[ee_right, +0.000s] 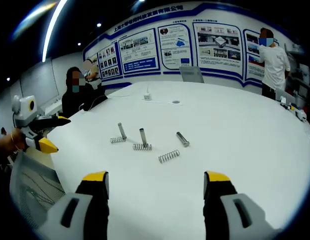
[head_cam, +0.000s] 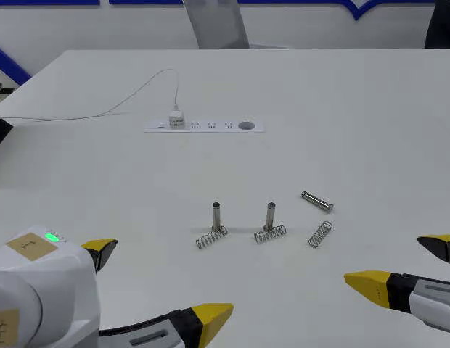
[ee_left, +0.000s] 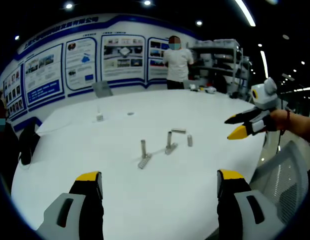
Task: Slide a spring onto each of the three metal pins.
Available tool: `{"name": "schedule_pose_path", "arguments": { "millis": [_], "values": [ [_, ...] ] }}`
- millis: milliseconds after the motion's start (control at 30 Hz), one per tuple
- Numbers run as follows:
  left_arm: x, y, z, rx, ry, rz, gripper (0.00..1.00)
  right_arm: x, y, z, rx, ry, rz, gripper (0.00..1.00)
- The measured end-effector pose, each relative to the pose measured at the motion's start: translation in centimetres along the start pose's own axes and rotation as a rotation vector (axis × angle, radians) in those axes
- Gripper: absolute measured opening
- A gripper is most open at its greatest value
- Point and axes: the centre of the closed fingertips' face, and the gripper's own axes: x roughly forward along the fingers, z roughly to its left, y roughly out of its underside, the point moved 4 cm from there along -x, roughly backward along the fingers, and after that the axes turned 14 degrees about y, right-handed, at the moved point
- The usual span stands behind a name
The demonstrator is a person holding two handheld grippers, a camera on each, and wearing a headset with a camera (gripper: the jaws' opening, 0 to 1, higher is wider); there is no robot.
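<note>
Three steel pins and three coil springs sit mid-bench (head_cam: 341, 94); left claw (head_cam: 158, 283) and right claw (head_cam: 395, 261) gape open, empty.
Left pin (head_cam: 216, 215) and middle pin (head_cam: 270, 214) stand upright, with left spring (head_cam: 211, 238) and middle spring (head_cam: 270, 233) lying at their feet. Third pin (head_cam: 316, 201) lies flat and slanted, third spring (head_cam: 321, 233) near it. The bench is smooth and white, with a poster wall (ee_left: 85, 60) beyond.

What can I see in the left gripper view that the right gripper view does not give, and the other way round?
Left gripper view: the right hand holding the right tool. Right gripper view: the left hand holding the left tool. Both: the two tools open, the white table, two standing pins, one lying pin, three springs lying loose, and a standing person in a white shirt.
</note>
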Motion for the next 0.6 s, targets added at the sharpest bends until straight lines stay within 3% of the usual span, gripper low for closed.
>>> {"name": "schedule_pose_path", "arguments": {
  "millis": [300,600],
  "values": [
    [0.0,0.1,0.1,0.003,-0.003,0.007,0.96,-0.2,-0.4,0.4,-0.001,-0.010,-0.015,0.78],
    [0.0,0.0,0.1,0.003,-0.012,0.006,0.95,-1.4,0.5,0.8,-0.009,-0.014,-0.024,0.78]
  ]
}}
